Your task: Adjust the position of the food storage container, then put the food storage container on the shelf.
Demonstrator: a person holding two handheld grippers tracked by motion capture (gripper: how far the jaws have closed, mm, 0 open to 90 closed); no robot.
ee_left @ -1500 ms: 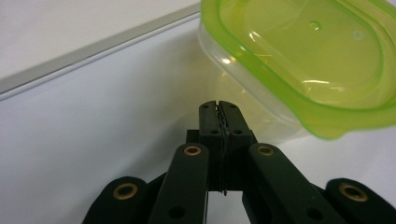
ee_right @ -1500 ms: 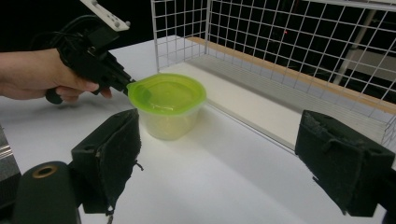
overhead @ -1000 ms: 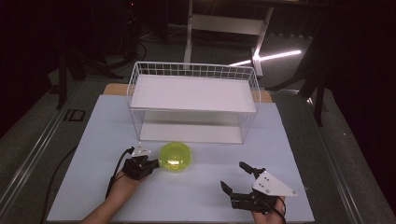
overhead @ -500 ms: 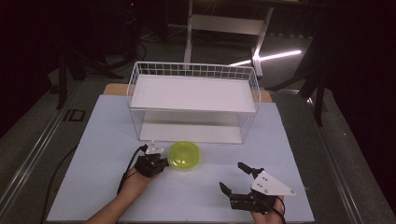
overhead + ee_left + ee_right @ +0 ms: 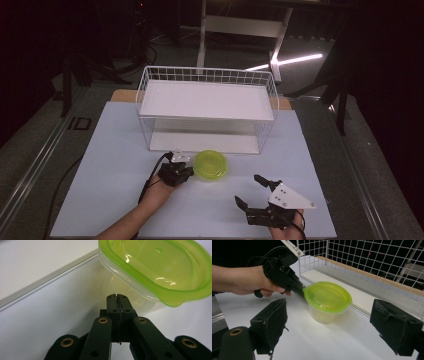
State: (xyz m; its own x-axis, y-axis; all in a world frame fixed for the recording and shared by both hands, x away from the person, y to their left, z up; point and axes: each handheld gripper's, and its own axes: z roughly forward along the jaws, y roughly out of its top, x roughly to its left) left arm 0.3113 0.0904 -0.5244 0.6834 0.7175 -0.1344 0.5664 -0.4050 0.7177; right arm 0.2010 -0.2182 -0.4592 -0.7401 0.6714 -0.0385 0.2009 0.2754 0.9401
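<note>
1. Tub (image 5: 210,165) with a green lid sits on the white mat (image 5: 115,165), just in front of the wire rack (image 5: 207,107), near the middle of the table in the high view.
2. High view shows the left gripper (image 5: 182,171) touching the tub's left edge, and the right gripper (image 5: 252,192) well apart from it, low on the mat with its grey plate on top.
3. Left gripper view shows what the high view cannot: its jaws are clenched together with nothing between them, tips just below the lid's rim, against or very near the clear wall of the tub (image 5: 155,272). Whether they touch the wall cannot be told.
4. Right gripper view shows the tub (image 5: 327,301) from the side, upright, lid on, standing between and beyond its own two pads, which are spread wide and hold nothing.
5. That view also shows the left gripper (image 5: 300,291) meeting the lid's near rim, a hand (image 5: 259,281) wrapped round it, and the rack's lower shelf (image 5: 352,290) just behind the tub.
</note>
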